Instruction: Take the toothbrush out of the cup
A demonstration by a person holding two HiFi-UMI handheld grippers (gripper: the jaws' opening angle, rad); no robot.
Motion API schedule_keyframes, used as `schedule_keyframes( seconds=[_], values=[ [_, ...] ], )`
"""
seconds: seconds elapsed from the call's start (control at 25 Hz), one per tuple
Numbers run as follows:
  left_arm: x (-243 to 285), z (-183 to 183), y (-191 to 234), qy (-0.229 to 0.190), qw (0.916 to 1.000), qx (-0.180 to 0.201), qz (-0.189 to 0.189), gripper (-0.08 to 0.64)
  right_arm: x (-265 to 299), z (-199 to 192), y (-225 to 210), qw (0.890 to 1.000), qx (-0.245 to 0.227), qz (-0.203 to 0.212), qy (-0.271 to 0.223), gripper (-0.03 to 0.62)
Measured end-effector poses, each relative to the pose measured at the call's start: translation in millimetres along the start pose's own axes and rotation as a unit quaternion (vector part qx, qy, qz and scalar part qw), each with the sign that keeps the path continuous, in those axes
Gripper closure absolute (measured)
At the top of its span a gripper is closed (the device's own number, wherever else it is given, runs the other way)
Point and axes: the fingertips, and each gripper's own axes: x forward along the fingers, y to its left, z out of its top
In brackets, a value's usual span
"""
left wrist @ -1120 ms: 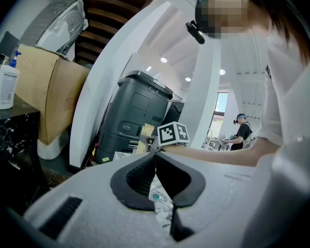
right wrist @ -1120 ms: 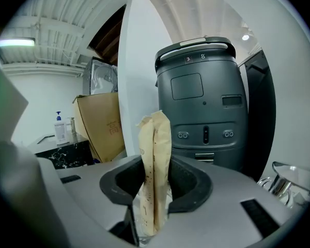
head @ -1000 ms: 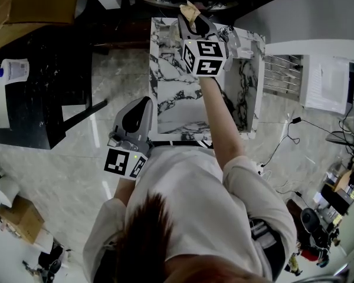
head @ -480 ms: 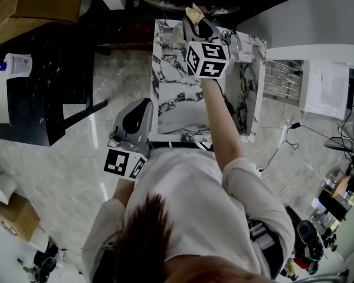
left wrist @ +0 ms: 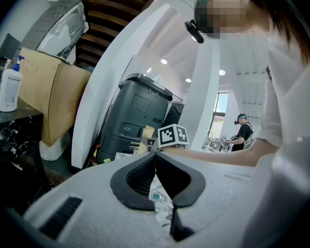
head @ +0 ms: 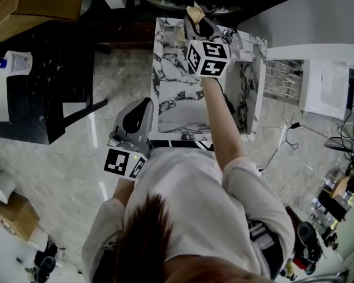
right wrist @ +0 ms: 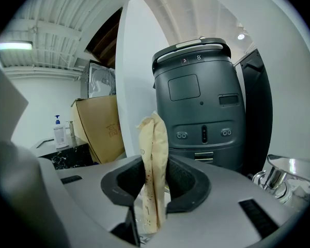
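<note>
Now | right gripper (head: pixel 196 21) outstretched; jaws just closing on toothbrush (right wrist: pixel 154 154)

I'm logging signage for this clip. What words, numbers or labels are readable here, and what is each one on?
"8", seemingly: on the top band of the dark grey drum-shaped machine.
Brown cardboard box: printed characters, too blurred to read.
Beige paper wrapper: faint print, too small to read.
White pump bottle: label unreadable.
</note>
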Motion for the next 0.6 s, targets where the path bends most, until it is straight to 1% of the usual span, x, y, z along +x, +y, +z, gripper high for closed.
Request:
schedule_keyframes(
  seconds=[0.6],
  values=[
    [-8.8,-0.2,2.2,-0.004,1.0000,-0.002,0.008,0.545,-0.3,0.1,2.6,1.000,-0.009,-0.007,0.000,0.489]
  ],
)
